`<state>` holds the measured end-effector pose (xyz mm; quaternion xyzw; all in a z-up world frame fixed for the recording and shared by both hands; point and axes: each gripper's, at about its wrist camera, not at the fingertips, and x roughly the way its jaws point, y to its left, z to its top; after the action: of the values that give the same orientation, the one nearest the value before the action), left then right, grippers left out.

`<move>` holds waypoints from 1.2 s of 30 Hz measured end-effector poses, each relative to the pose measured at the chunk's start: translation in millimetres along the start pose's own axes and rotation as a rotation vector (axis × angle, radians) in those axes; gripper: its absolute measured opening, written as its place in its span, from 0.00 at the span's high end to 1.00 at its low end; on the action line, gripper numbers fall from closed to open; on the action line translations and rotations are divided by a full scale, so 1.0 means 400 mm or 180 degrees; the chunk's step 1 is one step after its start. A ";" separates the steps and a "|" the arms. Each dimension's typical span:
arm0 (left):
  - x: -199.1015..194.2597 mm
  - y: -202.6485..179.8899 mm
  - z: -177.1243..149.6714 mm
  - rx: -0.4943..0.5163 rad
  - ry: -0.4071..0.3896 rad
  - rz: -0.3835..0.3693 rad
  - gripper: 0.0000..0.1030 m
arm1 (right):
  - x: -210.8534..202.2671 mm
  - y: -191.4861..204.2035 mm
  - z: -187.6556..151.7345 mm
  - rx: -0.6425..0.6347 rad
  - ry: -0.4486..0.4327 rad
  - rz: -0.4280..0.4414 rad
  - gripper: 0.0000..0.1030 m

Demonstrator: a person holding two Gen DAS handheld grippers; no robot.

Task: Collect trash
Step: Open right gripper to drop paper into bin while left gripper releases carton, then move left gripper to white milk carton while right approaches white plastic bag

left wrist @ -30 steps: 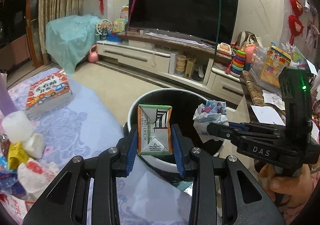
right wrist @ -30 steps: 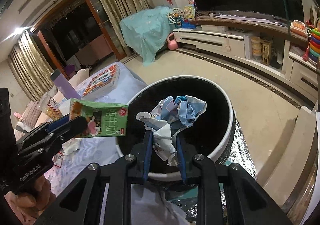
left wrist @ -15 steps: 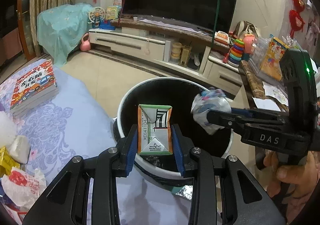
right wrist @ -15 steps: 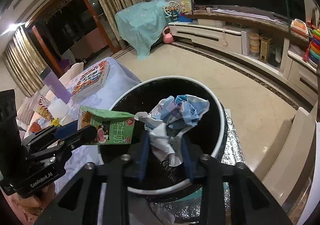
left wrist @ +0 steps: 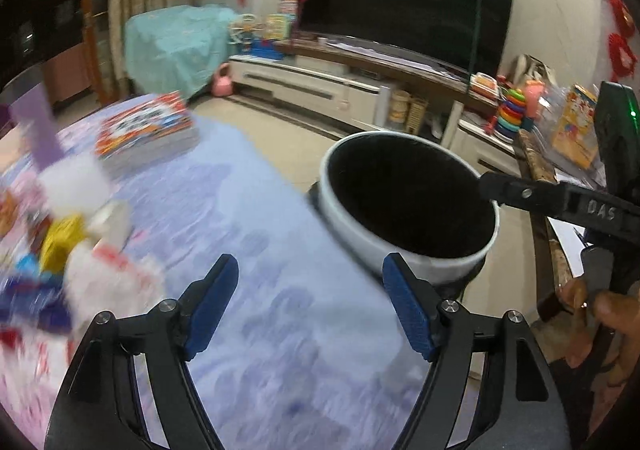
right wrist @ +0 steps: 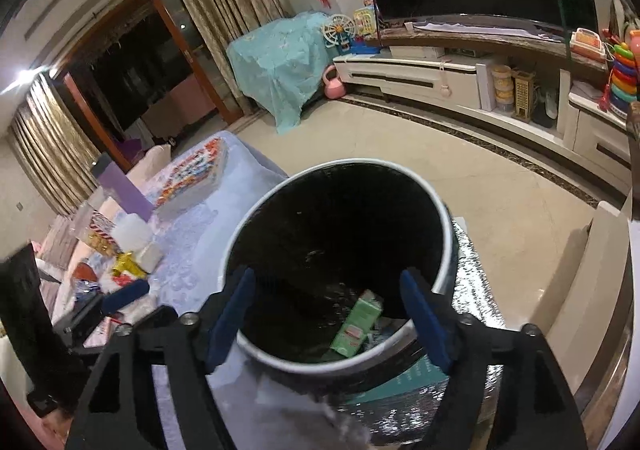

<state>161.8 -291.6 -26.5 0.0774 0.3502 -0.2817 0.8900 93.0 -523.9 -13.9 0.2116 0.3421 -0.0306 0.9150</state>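
Observation:
The white bin with a black liner stands by the lilac-clothed table. My left gripper hangs over the cloth to the left of the bin, its jaws opening with nothing between them. My right gripper is above the bin, jaws also opening and empty. A green carton lies at the bottom of the bin. A heap of wrappers is blurred at the table's left. The right gripper's finger reaches over the bin's rim in the left wrist view.
A stack of books and a purple bottle stand further back on the table. Behind the bin run a TV cabinet and open floor. A hand holds the right tool. A foil mat lies under the bin.
Both grippers have opened and let go. The carton and the crumpled paper have left the jaws, and the carton now lies in the bin. My left gripper has swung left, over the table.

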 end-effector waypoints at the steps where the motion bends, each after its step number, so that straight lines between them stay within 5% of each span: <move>1: -0.019 0.015 -0.020 -0.0062 -0.0006 0.0036 0.25 | -0.007 0.011 -0.010 0.0008 -0.0022 0.0028 0.17; 10: -0.135 0.111 -0.159 -0.0363 0.0042 0.0370 0.24 | -0.046 0.119 -0.122 0.0011 -0.0095 0.0323 0.12; 22: -0.240 0.339 -0.281 -0.0933 0.0097 0.0877 0.13 | 0.034 0.272 -0.192 -0.0127 0.0251 0.0688 0.07; 31: -0.211 0.468 -0.276 -0.1105 0.0198 0.0826 0.11 | 0.138 0.411 -0.201 -0.0401 0.0486 0.0783 0.07; 36: -0.181 0.510 -0.264 -0.1452 0.0271 0.0622 0.11 | 0.190 0.454 -0.189 -0.0518 0.0586 0.0841 0.07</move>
<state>170.6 -54.6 -68.8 -0.0803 0.4328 -0.1045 0.8918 141.3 -321.2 -46.9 0.1819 0.3950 0.1372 0.8900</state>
